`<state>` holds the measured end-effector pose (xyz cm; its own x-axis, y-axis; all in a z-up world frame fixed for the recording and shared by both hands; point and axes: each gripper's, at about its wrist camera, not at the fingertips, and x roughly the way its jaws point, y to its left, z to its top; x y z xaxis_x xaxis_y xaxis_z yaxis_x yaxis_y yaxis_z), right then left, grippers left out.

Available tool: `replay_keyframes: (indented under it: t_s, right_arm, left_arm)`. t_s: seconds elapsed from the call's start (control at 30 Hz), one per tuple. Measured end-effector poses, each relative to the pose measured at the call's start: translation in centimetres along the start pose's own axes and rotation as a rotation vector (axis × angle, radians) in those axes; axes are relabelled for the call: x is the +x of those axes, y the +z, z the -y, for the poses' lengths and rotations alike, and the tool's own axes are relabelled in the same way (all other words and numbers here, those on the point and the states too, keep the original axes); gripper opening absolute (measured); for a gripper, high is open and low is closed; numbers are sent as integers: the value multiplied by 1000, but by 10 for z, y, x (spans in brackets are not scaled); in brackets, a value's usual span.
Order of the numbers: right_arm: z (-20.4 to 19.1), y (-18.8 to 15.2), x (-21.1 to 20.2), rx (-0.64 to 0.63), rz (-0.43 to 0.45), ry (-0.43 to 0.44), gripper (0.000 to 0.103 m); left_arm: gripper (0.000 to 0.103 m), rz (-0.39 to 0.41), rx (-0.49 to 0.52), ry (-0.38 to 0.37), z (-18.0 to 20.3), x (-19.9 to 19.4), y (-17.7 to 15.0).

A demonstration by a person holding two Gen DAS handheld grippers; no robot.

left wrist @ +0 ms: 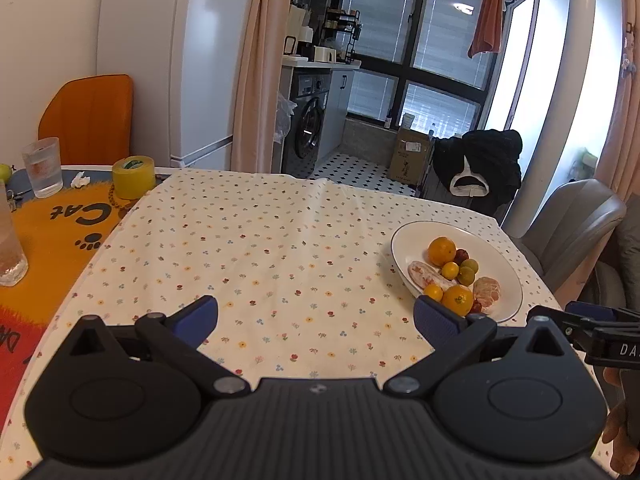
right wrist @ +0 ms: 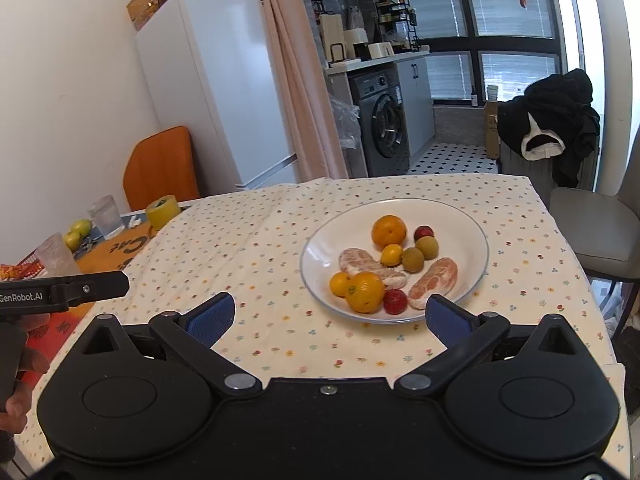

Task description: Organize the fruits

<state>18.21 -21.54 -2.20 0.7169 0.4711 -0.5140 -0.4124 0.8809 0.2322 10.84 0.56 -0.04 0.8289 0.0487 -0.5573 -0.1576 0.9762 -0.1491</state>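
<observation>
Right wrist view, gripper: right gripper [right wrist: 330, 314] at lower centre, fingers wide apart, holding nothing, just short of the plate's near rim.
Left wrist view, gripper: left gripper [left wrist: 316, 318] at lower centre, fingers apart and empty, over bare tablecloth [left wrist: 256, 240].
Plate: white plate [right wrist: 476, 236] at centre right, resting on the cloth.
Plate contents: two oranges, near one [right wrist: 365, 292]; two small yellow citrus; two peeled pomelo segments [right wrist: 434, 282]; two green-brown round fruits; two small red fruits, near one [right wrist: 395, 301].
Risk, rolling: round fruit touch each other; nudging one may send a neighbour over the shallow rim.
Risk, squeezing: peeled segments look soft and may tear.
Far left: glass [left wrist: 42, 168] and tape roll [left wrist: 134, 176], well apart.
</observation>
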Motion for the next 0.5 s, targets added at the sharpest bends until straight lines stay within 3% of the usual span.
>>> replay_keyframes:
  t_s: [0.5]
  right_arm:
    - [-14, -5, -26, -17, 25, 22, 103]
  left_arm:
    - [103, 25, 10, 19, -13, -41, -17]
